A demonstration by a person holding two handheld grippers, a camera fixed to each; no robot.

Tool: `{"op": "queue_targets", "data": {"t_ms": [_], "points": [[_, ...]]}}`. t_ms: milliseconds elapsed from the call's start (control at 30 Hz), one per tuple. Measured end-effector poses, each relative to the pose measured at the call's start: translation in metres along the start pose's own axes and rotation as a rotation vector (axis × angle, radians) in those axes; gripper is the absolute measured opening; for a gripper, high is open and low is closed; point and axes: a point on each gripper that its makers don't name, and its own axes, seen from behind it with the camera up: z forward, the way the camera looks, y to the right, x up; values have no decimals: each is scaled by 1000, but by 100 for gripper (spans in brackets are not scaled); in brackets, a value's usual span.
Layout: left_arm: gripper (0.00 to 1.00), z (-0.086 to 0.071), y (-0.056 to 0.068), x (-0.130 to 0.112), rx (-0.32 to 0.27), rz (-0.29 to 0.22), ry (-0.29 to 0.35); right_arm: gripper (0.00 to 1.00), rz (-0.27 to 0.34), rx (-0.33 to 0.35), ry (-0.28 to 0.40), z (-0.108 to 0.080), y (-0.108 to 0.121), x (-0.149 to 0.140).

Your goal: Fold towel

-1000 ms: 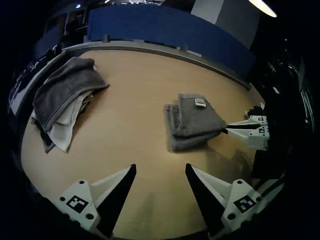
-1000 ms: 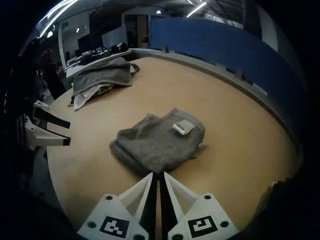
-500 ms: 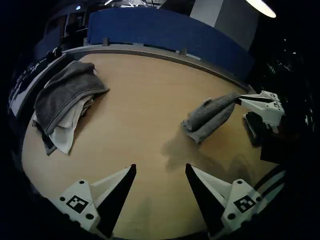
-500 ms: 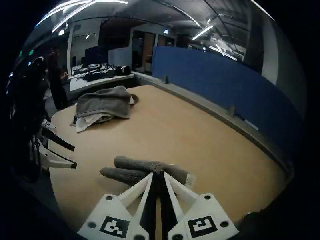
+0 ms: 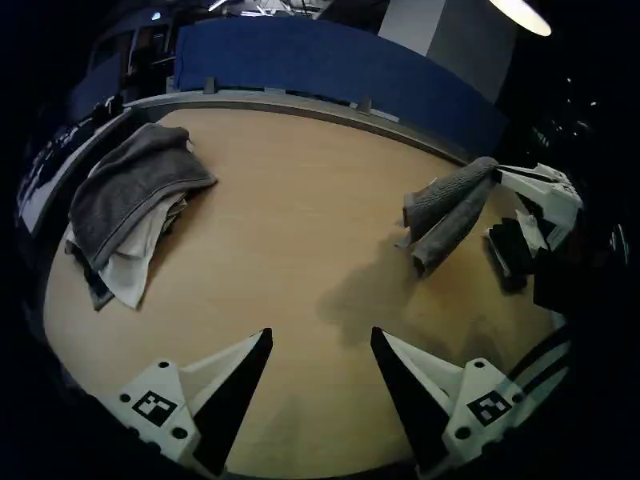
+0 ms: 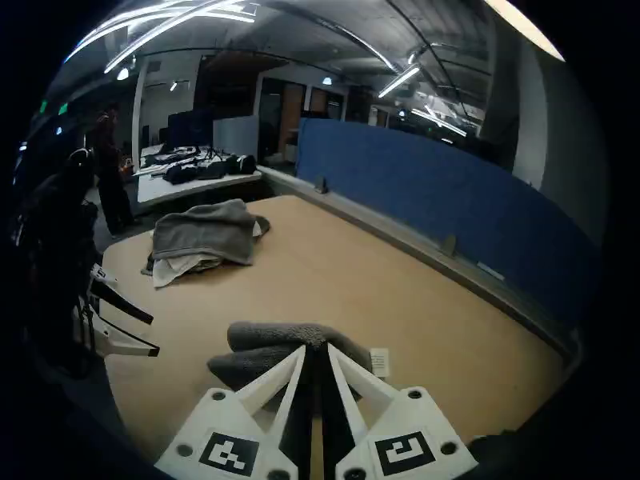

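A folded grey towel hangs in the air above the right side of the wooden table, pinched at its top by my right gripper. In the right gripper view the same towel droops just beyond the fingertips of the right gripper, which is shut on its edge; a white tag dangles beside it. My left gripper stands open low over the table's near edge, nothing between its fingers. It appears again as the left gripper at the far left of the right gripper view.
A pile of grey and cream towels lies at the table's left end, seen too as the towel pile. A blue partition runs behind the table's grey rim. Desks with dark objects and a person stand in the background.
My right gripper has lifted the folded towel off the table and carried it up and to the right. The left gripper has stayed still and open.
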Motion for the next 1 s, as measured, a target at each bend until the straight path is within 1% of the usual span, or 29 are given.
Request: {"op": "queue_targets", "data": {"t_ms": [167, 367, 667, 867, 1000], "points": [[91, -1, 4, 1, -8, 8, -1, 4, 5, -20, 18, -9, 10, 8], [91, -1, 9, 2, -17, 19, -2, 4, 11, -44, 26, -19, 21, 11], [91, 1, 15, 4, -26, 24, -2, 4, 44, -77, 35, -35, 40, 12], [91, 3, 18, 4, -27, 30, -4, 4, 77, -104, 43, -50, 65, 12], [91, 5, 20, 4, -27, 33, -8, 4, 76, -132, 34, -61, 89, 8]]}}
